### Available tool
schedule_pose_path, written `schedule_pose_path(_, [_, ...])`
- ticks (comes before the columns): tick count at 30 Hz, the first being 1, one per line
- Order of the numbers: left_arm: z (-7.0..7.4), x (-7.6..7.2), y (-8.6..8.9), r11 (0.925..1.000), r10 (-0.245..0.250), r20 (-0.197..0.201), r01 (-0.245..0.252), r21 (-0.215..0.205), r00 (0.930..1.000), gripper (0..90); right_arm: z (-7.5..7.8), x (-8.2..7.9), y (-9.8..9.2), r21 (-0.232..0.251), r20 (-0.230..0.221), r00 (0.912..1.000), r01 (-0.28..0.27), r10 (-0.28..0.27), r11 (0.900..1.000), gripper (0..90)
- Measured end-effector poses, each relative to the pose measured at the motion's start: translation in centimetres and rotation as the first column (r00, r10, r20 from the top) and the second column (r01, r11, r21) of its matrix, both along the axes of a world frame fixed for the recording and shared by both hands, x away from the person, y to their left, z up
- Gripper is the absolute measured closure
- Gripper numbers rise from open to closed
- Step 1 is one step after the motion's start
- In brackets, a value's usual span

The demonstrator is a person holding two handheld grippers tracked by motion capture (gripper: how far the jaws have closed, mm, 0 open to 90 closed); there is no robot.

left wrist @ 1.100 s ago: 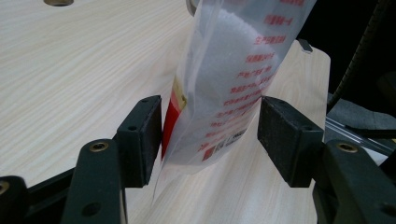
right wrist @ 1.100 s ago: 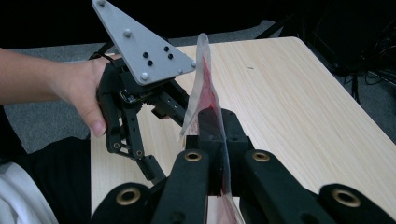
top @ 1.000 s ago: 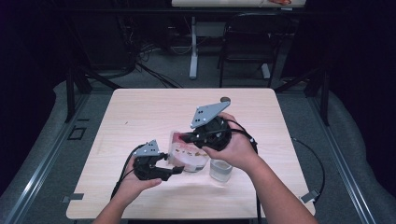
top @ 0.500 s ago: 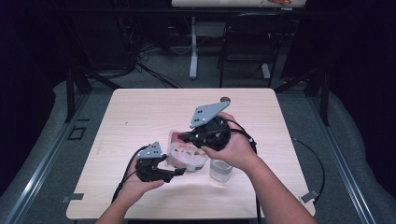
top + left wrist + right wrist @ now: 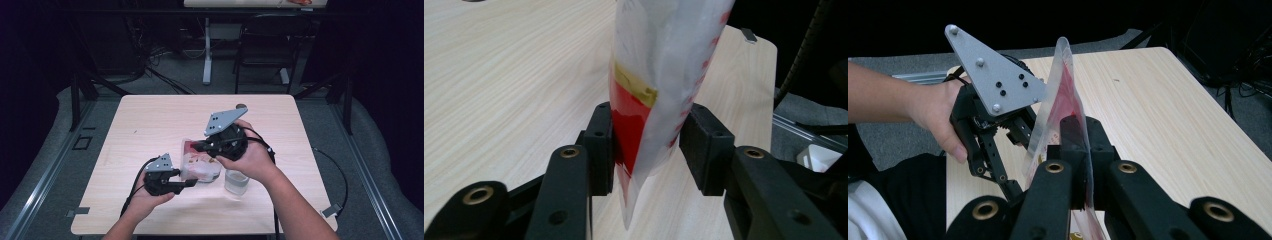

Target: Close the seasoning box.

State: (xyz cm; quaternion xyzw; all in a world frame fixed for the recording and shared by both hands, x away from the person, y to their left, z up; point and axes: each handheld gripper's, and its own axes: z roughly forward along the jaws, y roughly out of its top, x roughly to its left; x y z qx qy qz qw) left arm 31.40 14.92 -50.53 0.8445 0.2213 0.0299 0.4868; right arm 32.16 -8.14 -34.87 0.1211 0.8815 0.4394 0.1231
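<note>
My left tongs (image 5: 192,183) low near table (image 5: 150,120) front edge. Jaws just been closing in, bag (image 5: 199,162) between them. One pad touching bag's red side, other pad right at its white side; can't tell if really squeezing yet. Bag stands up in middle of table, see-through, red and white. My right tongs (image 5: 197,147) pinch bag's top edge, jaws closed tight. Small clear cup (image 5: 236,181) just right of bag, under my right hand (image 5: 252,157).
</note>
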Motion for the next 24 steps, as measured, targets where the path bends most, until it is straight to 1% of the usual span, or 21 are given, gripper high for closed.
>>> schedule_pose_path(4, [0.0, 0.0, 0.1, 0.9999, -0.013, -0.004, 0.013, 0.004, 0.9999, 63.0, -0.1, 0.0, -0.1, -0.004, -0.002, 1.0000, 0.000, 0.000, 1.000, 90.0])
schedule_pose_path(6, [0.2, 0.0, 0.2, 0.9998, -0.016, -0.005, 0.016, 0.014, 0.9999, 63.7, -0.1, 0.1, -0.1, -0.003, -0.002, 1.0000, -0.001, 0.001, 1.000, 90.0])
schedule_pose_path(9, [0.4, 0.0, 0.4, 0.9996, -0.024, -0.005, 0.024, 0.017, 0.9997, 64.4, 0.0, 0.1, -0.3, 0.006, -0.004, 1.0000, -0.006, 0.006, 1.000, 90.0])
schedule_pose_path(19, [1.2, 0.0, 1.1, 0.9966, -0.033, 0.002, 0.033, 0.076, 0.9995, 65.5, -0.3, 0.2, -0.9, -0.005, -0.005, 1.0000, 0.003, -0.004, 1.000, 89.7])
schedule_pose_path(22, [1.4, 0.0, 1.3, 0.9953, -0.036, -0.005, 0.036, 0.089, 0.9994, 65.8, -0.4, 0.2, -1.1, -0.013, -0.014, 0.9999, 0.010, -0.010, 1.000, 89.7])
schedule_pose_path(24, [1.6, 0.0, 1.4, 0.9952, -0.039, -0.012, 0.040, 0.090, 0.9992, 66.0, -0.4, 0.3, -1.3, -0.012, -0.019, 0.9998, 0.009, -0.009, 1.000, 89.6])
